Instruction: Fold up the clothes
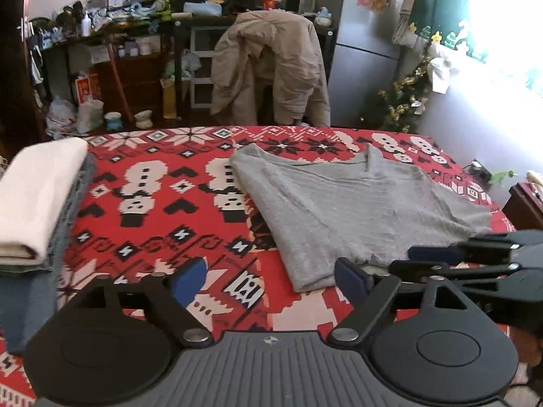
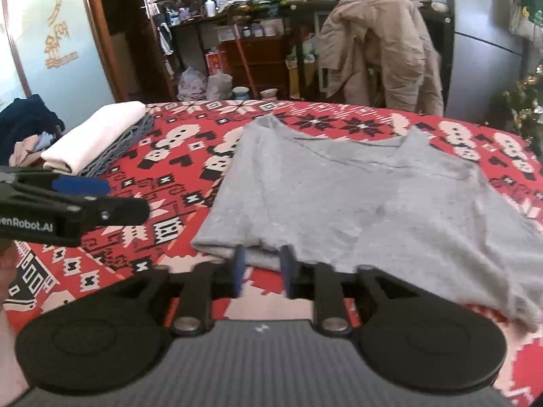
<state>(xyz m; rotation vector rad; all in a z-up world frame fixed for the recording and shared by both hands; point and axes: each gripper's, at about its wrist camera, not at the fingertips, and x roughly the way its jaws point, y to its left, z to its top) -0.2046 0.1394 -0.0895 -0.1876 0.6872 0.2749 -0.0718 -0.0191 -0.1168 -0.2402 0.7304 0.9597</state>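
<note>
A grey T-shirt [image 1: 356, 203] [image 2: 373, 203] lies partly folded on the red patterned bedspread [image 1: 169, 210] [image 2: 152, 169], neckline at the far side. My left gripper [image 1: 271, 281] stands wide open just above the shirt's near left corner, gripping nothing. My right gripper [image 2: 263, 271] is open by a narrow gap at the shirt's near folded edge. The cloth edge lies between its blue pads [image 2: 239, 268], which do not press on it. Each gripper also shows in the other's view: the right gripper [image 1: 417, 259] at the right, the left gripper [image 2: 112, 196] at the left.
A folded stack with a white piece [image 1: 37, 196] [image 2: 98, 132] on top sits at the bed's left. Loose clothes [image 2: 27, 129] lie beyond it. A chair with a beige jacket [image 1: 271, 64] [image 2: 380, 44], shelves and a fridge [image 1: 366, 34] stand past the bed's far edge.
</note>
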